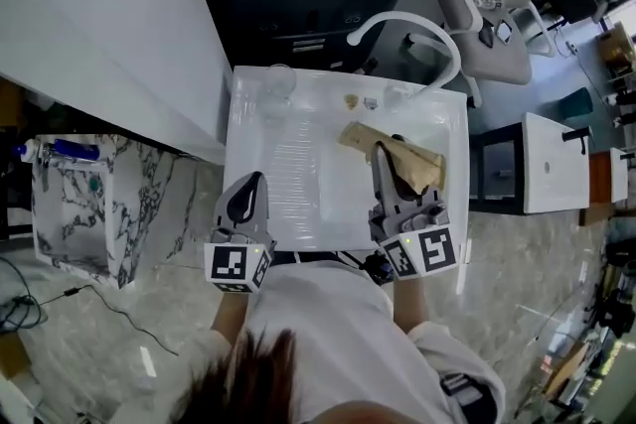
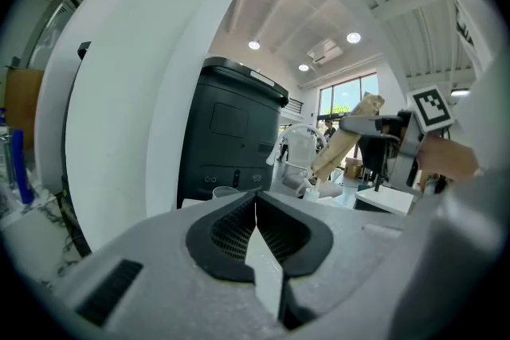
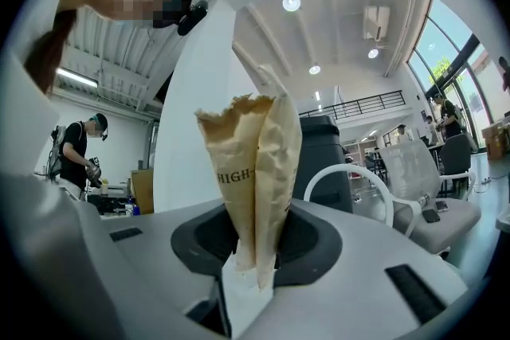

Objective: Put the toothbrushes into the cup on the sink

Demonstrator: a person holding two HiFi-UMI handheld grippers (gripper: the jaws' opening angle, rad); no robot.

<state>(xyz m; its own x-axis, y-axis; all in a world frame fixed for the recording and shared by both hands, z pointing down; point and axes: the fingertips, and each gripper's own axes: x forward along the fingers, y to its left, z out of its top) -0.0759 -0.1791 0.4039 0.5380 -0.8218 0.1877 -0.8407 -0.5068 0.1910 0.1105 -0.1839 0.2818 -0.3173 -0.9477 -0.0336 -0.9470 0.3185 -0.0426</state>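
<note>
toothbrush packet (image 1: pixel 421 166) (tan paper) slants across sink (image 1: pixel 298 189), pinched in right gripper (image 3: pixel 251 255)

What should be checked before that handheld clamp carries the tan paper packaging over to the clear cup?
1. Right gripper clamped on the tan paper packaging: ok.
2. Toothbrushes inside that packaging: cannot tell.
3. Clear cup upright at the back left of the white sink: ok.
4. Left gripper shut, empty, off to the side: ok.
5. White curved faucet off the route to the cup: ok, as far as the head view shows.
</note>
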